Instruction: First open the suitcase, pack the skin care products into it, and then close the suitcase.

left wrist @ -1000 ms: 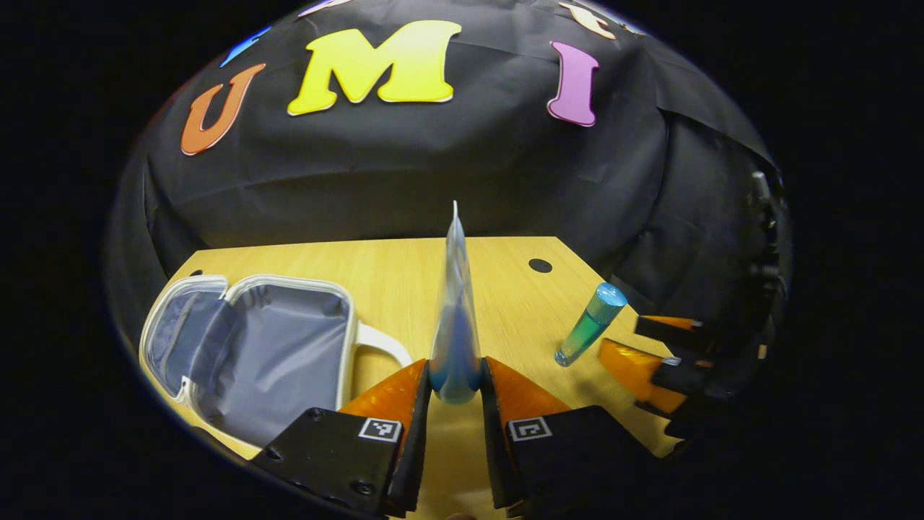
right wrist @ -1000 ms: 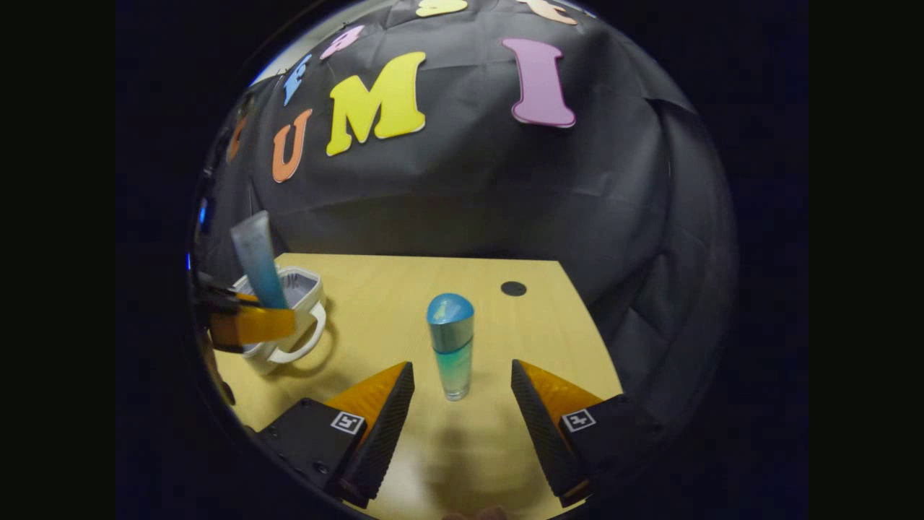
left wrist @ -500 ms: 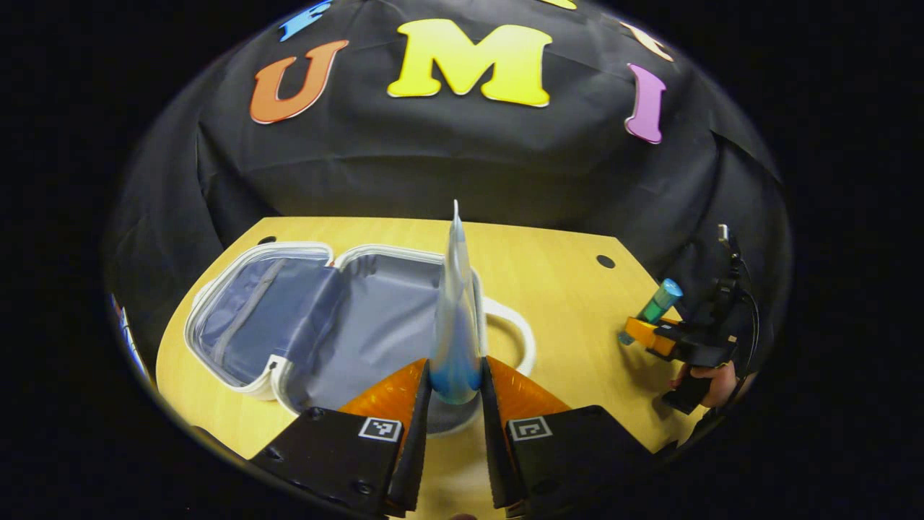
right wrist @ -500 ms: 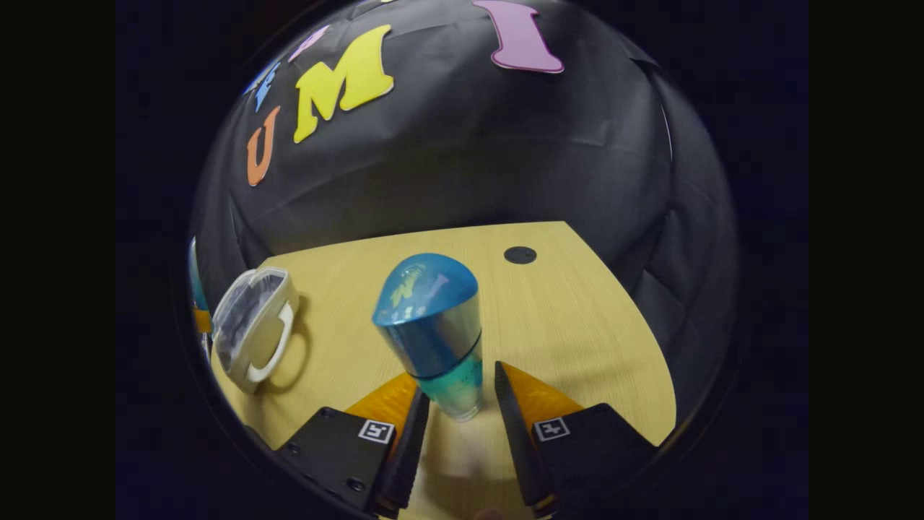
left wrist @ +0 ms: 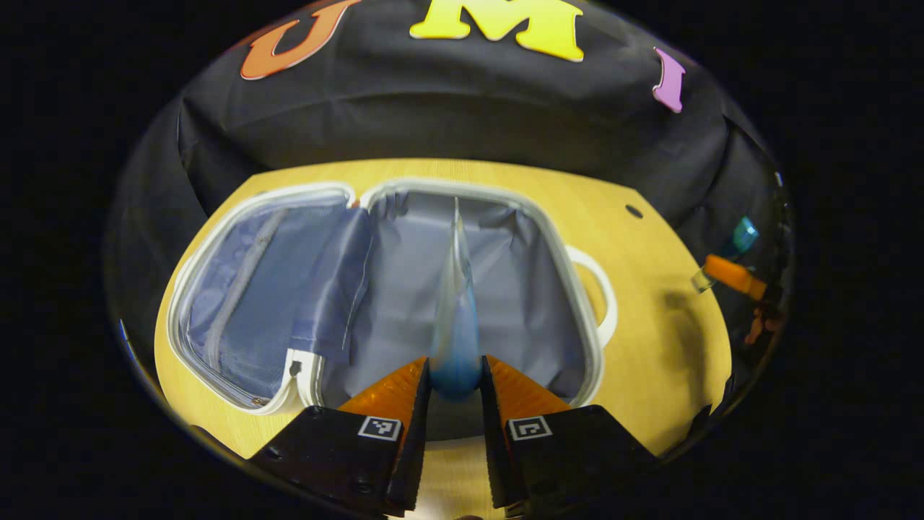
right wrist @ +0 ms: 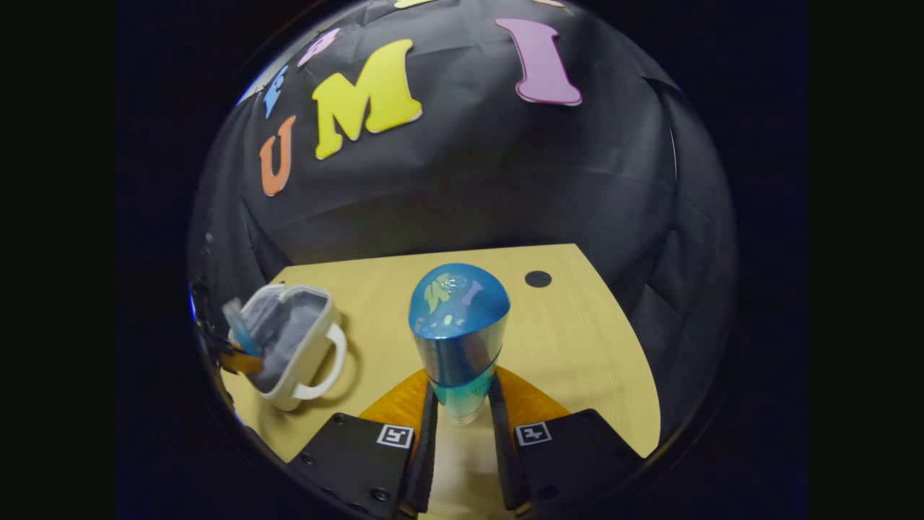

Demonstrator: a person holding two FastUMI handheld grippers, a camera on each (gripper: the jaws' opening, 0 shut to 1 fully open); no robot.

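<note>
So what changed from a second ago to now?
The left gripper carried its blue tube from above the table to over the open suitcase. The right gripper closed on the blue-capped bottle. The suitcase stayed open on the table.

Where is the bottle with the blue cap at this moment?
In the right gripper view the bottle stands upright between the right gripper fingers, above the table, to the right of the open suitcase.
</note>
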